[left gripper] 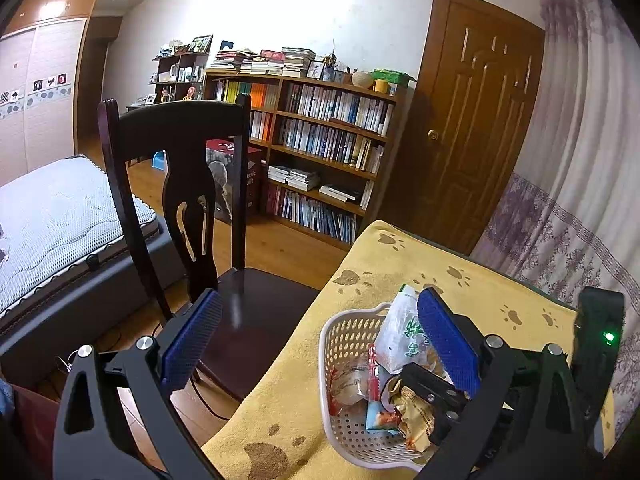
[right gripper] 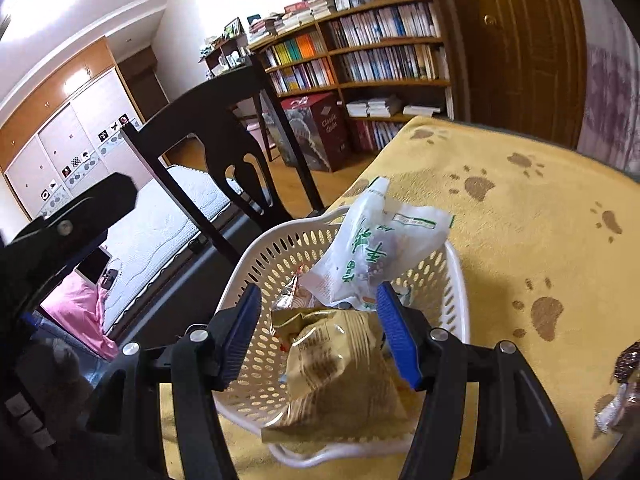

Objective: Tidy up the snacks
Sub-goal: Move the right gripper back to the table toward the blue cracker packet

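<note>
The tabletop [right gripper: 520, 240], covered in yellow paw-print cloth, carries a white perforated plastic basket [right gripper: 276, 256] near its left edge. Inside the basket lie a gold foil snack bag [right gripper: 332, 364] at the near side and a white green-lettered snack pouch [right gripper: 372, 248] at the far side. The right gripper [right gripper: 320, 332] hangs released above the gold bag, jaws apart. The left gripper [left gripper: 320, 344] is likewise released, grasping nothing, left of the basket.

The basket's [left gripper: 340, 336] near rim hides behind the right gripper [left gripper: 448, 396]; a dark wrapper [right gripper: 626, 360] is cut off by the edge.
</note>
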{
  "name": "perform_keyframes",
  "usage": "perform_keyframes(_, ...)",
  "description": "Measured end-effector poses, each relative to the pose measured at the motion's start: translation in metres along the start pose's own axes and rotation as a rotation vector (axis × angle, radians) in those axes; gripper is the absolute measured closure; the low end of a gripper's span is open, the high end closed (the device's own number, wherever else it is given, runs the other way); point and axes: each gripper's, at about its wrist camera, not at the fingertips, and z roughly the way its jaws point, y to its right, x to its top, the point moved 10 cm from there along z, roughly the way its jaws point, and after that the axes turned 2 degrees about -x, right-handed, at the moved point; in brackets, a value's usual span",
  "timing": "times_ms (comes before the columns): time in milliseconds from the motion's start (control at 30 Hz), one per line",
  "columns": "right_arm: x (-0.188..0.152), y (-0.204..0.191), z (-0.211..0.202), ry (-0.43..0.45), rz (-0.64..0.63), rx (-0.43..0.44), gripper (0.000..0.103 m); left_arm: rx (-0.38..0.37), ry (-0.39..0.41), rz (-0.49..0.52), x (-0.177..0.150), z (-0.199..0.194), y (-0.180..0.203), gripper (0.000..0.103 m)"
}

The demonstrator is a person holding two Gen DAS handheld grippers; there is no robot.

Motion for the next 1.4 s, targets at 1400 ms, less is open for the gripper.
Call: perform_keyframes(1400, -0.082, 0.138, -0.077, 0.072, 0.187, -0.229, 0.042, -0.036, 0.033, 0.261, -0.026, -0.011, 0.085, 0.003)
